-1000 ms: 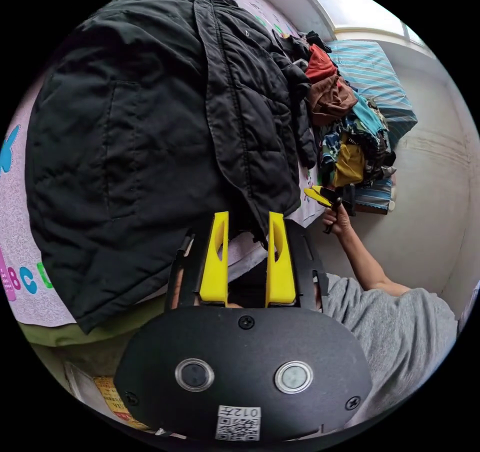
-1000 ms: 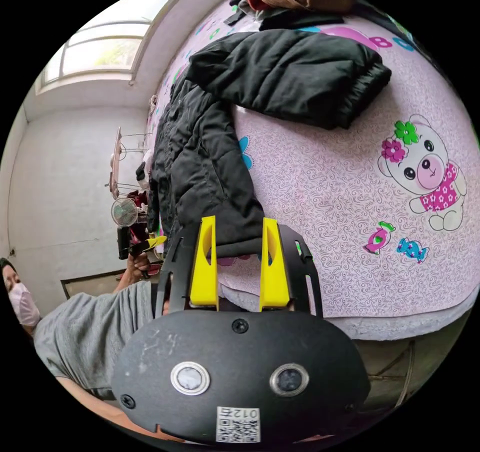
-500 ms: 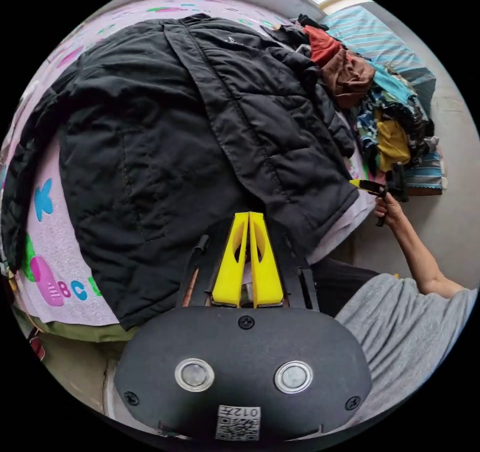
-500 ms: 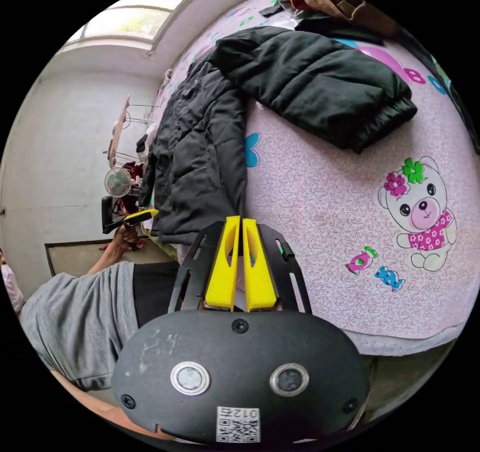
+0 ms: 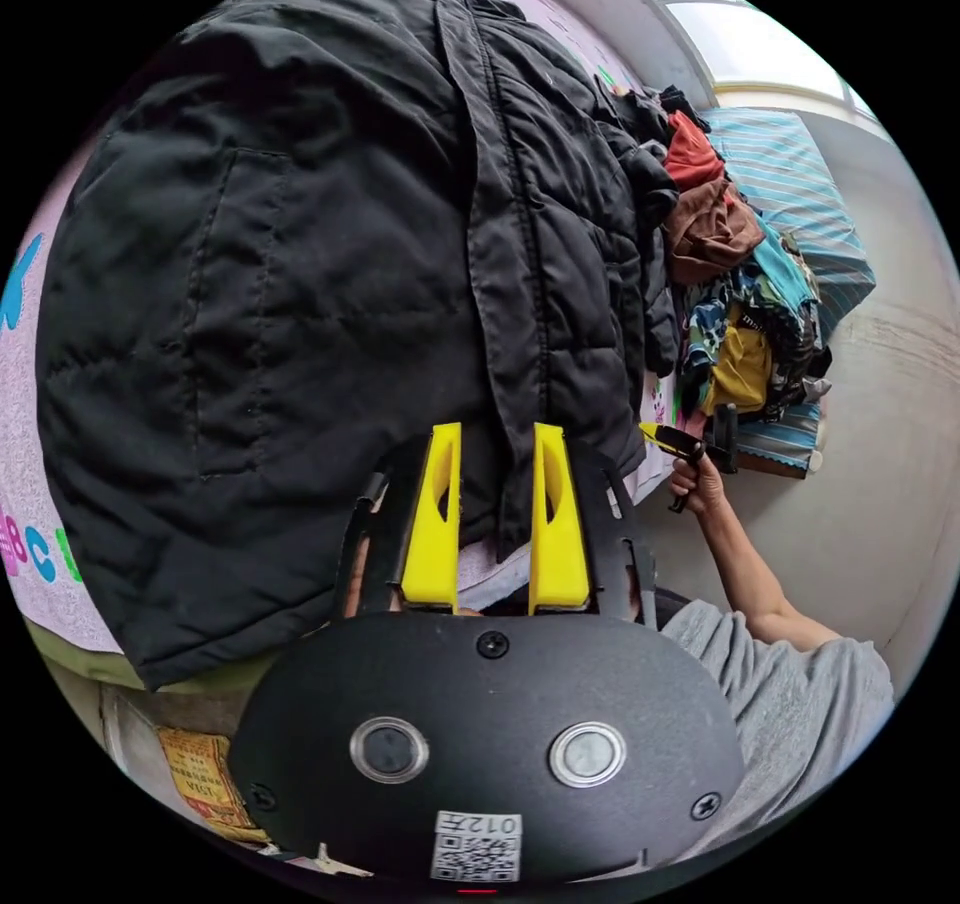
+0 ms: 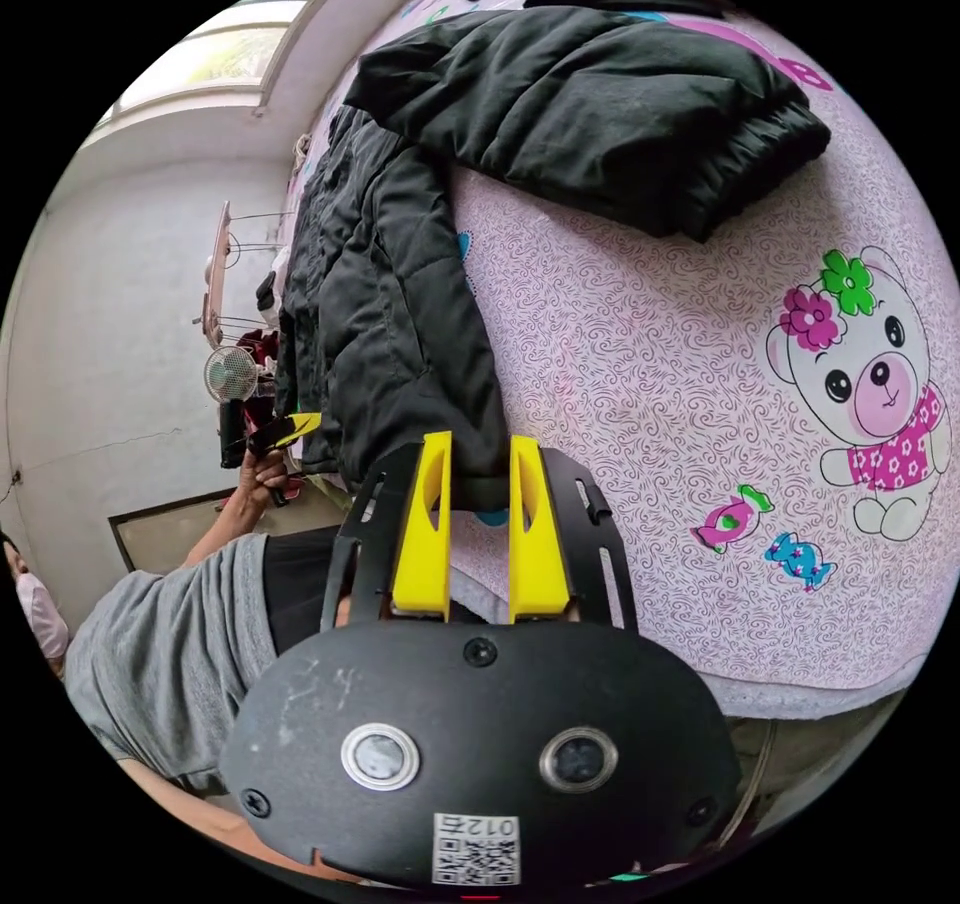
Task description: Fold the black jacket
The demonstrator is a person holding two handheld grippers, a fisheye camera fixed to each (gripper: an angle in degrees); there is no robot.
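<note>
The bed (image 6: pixel 640 364), under its pink printed sheet, carries the black jacket (image 5: pixel 300 274) spread flat for folding. Each hand-held gripper straddles the near hem: left hand-held gripper (image 5: pixel 494 454) and right hand-held gripper (image 6: pixel 478 464) with jaws apart, likely about to grasp.

One black jacket (image 5: pixel 300 274) lies spread on one bed (image 6: pixel 700 424). One heap of mixed clothes (image 5: pixel 745 324) sits past it. Two grippers are out: the left gripper (image 5: pixel 493 444) and the right gripper (image 6: pixel 477 454), each with two yellow fingers (image 5: pixel 432 524). One person in a grey shirt (image 5: pixel 790 684) holds them. One small fan (image 6: pixel 231 374) stands by the wall.
</note>
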